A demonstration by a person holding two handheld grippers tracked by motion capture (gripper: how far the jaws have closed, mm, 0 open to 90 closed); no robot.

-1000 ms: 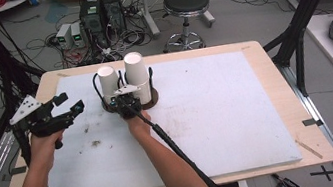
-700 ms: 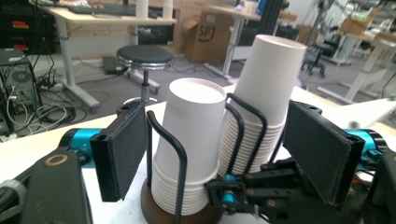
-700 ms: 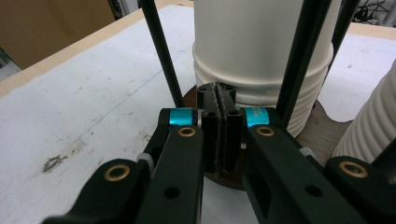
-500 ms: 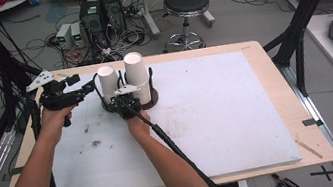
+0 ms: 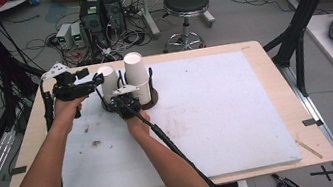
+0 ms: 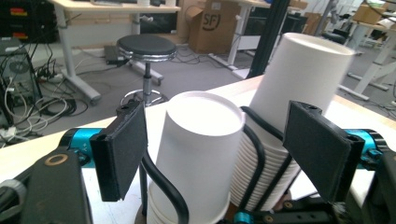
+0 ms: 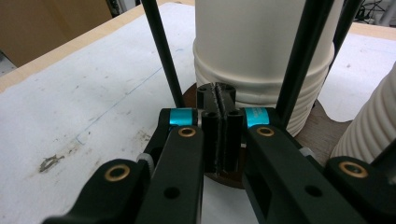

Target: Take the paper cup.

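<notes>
straddling the shorter cup stack (image 6: 198,154), left gripper (image 6: 224,154) jaws gape wide; right gripper (image 7: 218,126) jaws pressed together, empty.

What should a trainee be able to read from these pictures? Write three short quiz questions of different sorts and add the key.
1. True or false: the right gripper is open.
2. Multiple choice: what stands between the jaws of the left gripper?
A. the top cup of the shorter stack
B. the top cup of the taller stack
C. nothing
3. Fill in: both stacks of white cups stand upside down on a round ____ base.

Key: 1 false, its jaws are shut together. 2 A, with the jaws open on either side of the cup. 3 brown.
</notes>
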